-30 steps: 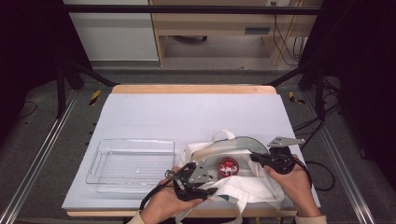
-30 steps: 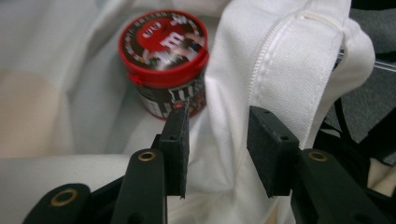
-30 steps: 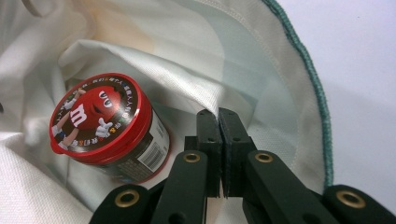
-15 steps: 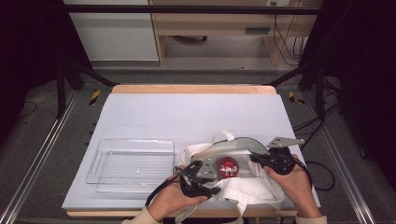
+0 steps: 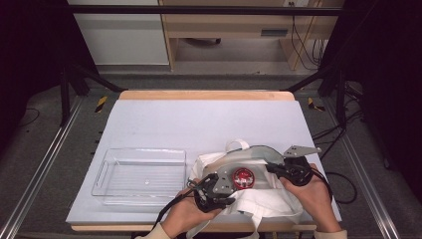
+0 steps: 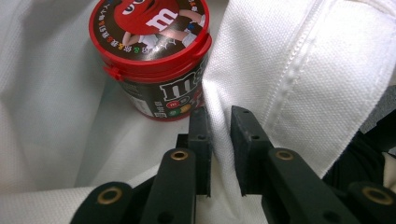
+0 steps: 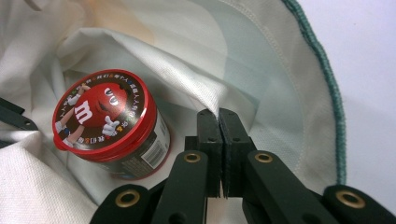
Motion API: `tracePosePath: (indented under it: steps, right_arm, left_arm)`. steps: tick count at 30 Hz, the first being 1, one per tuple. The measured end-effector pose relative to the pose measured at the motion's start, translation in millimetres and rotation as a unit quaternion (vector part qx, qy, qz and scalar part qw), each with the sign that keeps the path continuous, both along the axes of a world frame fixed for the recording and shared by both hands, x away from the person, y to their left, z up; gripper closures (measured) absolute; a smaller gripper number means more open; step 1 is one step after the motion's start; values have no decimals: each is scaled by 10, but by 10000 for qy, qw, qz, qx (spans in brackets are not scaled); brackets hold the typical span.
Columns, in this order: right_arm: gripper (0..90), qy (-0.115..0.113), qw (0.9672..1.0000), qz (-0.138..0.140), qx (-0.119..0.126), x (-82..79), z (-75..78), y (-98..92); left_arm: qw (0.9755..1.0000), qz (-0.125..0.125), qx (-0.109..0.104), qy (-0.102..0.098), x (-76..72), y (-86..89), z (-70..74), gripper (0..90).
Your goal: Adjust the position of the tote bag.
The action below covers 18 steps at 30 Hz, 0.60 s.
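Bag [image 5: 259, 209]: white cloth, near right of table, mouth spread by both grippers; red-lidded tub [image 5: 243, 178] stands inside.
Left gripper [image 6: 219, 122]: jaws have just been closing, bag's near hem between them.
Right gripper [image 7: 218, 122]: pressed together, pinching bag's right rim.
Risk: hem could slip from the left jaws and the mouth sag over the tub.
Tray [image 5: 107, 172]: clear, left of bag.
Table [image 5: 199, 124]: pale, bare beyond.
Room: dark, cabinet far.

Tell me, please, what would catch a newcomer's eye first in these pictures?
Probably the red-lidded candy tub, standing upright inside the open white cloth bag near the table's front edge. Next, the left gripper and right gripper pinching the bag's rim on either side, and the clear plastic tray lying left of the bag.
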State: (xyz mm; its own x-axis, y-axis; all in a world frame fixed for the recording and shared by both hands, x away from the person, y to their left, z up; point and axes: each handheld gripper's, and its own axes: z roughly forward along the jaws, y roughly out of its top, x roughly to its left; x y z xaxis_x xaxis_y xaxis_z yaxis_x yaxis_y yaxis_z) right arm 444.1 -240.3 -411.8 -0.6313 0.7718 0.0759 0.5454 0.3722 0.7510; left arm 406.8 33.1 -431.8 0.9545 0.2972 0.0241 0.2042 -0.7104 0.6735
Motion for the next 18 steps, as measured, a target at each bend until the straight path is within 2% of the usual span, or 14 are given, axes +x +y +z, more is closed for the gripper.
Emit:
tracePosePath:
  steps: [9, 14, 18]
  right_arm:
    - [890, -4, 9998, -34, -191, 37, 58, 46]
    - [891, 41, 9998, -52, -181, 109, 8, 24]
    - [890, 131, 9998, -123, -69, 171, -48, -26]
  left_arm:
    - [9997, 98, -190, -153, -33, 58, 64, 860]
    - [9994, 84, -189, -261, -73, 64, 78, 869]
    - [9992, 51, -162, -374, -140, 75, 101, 873]
